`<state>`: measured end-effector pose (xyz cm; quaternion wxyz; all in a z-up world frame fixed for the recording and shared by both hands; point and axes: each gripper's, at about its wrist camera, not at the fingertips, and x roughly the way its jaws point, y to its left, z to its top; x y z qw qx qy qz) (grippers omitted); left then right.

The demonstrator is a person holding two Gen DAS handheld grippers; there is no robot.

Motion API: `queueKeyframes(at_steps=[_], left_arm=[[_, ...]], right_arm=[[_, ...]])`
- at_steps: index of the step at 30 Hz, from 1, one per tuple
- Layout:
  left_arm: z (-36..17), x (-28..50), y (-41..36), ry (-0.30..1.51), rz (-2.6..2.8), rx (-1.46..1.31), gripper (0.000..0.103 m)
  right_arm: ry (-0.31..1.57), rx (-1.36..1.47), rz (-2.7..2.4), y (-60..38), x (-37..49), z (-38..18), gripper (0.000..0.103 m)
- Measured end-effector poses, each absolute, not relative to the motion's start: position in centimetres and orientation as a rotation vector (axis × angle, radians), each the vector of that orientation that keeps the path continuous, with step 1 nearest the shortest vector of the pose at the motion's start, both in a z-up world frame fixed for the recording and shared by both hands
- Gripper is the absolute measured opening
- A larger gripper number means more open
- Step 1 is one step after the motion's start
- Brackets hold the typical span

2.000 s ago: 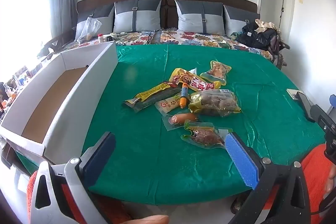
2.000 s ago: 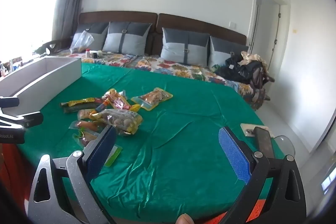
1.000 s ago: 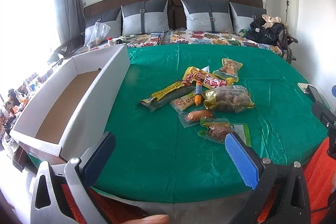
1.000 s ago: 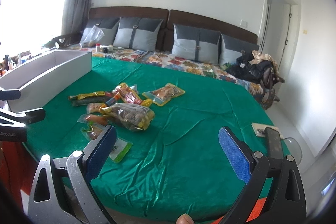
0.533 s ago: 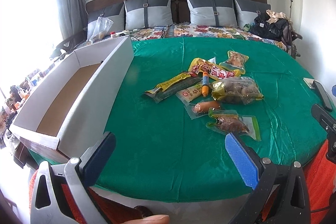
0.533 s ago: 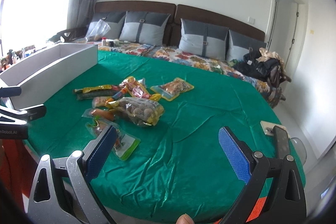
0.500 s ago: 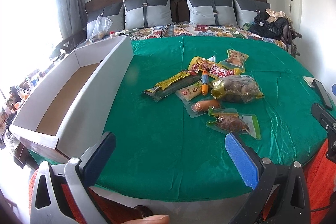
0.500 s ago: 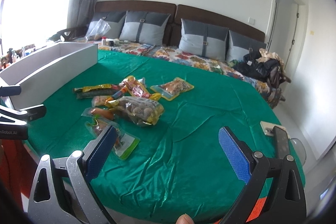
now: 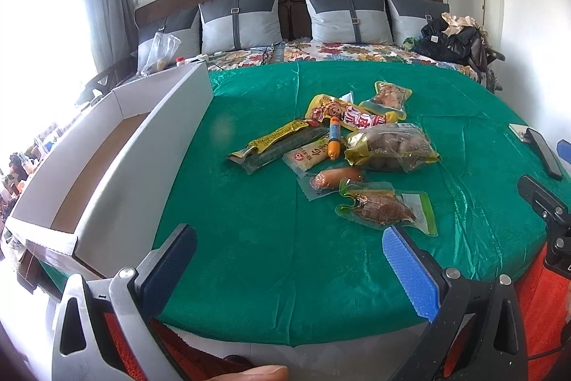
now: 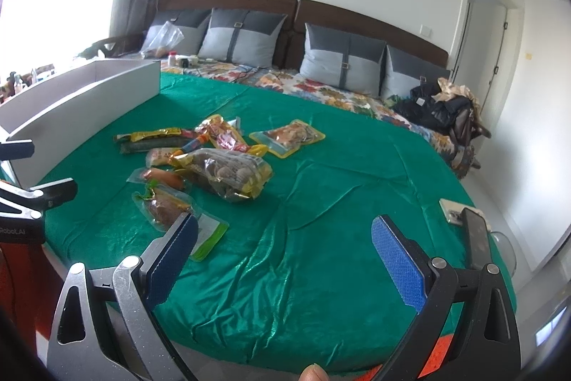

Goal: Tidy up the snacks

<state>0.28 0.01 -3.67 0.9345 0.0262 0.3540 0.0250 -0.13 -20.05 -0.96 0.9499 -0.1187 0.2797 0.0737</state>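
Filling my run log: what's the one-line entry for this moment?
left tongs: open, empty | right tongs: open, empty | snacks: piled on green cloth | box: no snacks visible

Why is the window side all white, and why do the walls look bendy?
Left wrist view: the window is overexposed, washing out that edge; the green cloth shows glare. Right wrist view: the fisheye lens curves the headboard and darkens the corners.

Loose cluster of sealed plastic snack packets lying flat, some overlapping, centre-right of frame on the green cloth. Long white open-topped cardboard box at left, brown floor bare.
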Motion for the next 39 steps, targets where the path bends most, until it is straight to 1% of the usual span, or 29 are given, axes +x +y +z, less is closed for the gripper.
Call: queueKeyframes(at_steps=[13, 24, 31, 35, 37, 39], left_arm=[[-4.9, 0.9, 0.3, 0.779, 0.057, 0.034, 0.103], [-7.5, 3.3, 1.3, 0.871, 0.062, -0.001, 0.103], [-10.8, 7.6, 2.8, 1.006, 0.024, -0.024, 0.103], [-12.4, 7.9, 3.4, 1.025, 0.041, 0.038, 0.103], [-12.8, 7.8, 4.4, 1.02, 0.014, -0.029, 0.103], [-12.9, 7.8, 4.8, 1.013, 0.023, -0.03, 0.103]], right_arm=[[0.585, -0.212, 0.148, -21.2, 0.3, -1.8, 0.099], [0.619, -0.162, 0.225, -21.2, 0.6, -2.4, 0.099], [0.769, -0.133, 0.344, -20.0, 1.9, -4.9, 0.099], [0.846, -0.23, 0.462, -17.3, 3.8, -5.7, 0.099], [0.873, -0.296, 0.527, -15.5, 5.2, -6.1, 0.099], [0.911, -0.376, 0.597, -13.3, 6.6, -6.7, 0.098]])
